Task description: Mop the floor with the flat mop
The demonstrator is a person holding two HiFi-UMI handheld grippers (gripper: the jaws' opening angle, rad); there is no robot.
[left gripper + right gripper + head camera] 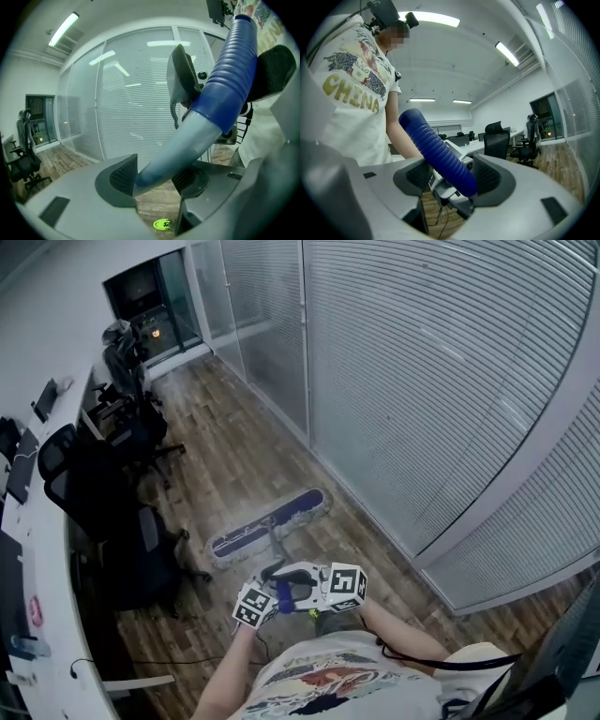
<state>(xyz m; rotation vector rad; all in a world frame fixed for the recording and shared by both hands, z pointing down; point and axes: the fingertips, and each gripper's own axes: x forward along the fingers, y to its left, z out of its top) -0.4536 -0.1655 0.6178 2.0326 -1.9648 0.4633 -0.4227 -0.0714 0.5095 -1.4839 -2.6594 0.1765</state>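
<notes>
Closest to me, the two grippers meet at the top of the flat mop's handle [283, 596]. The left gripper [154, 182] has its pads [123, 174] clamped on the smooth grey shaft [187, 140] just under the blue ribbed sleeve [440, 152]. The right gripper [454, 180] is clenched on that sleeve itself, and neither shows any slack. The mop head [270, 526] lies flat on the wood floor [234, 456], near the foot of the glass partition [422, 381] and angled to it. I judge the pole light and stiff but a long lever, and the soft pad draggy. The ribbed sleeve is the sure hold and the bare shaft likelier to twist or slip, so I'd steer from the sleeve.
</notes>
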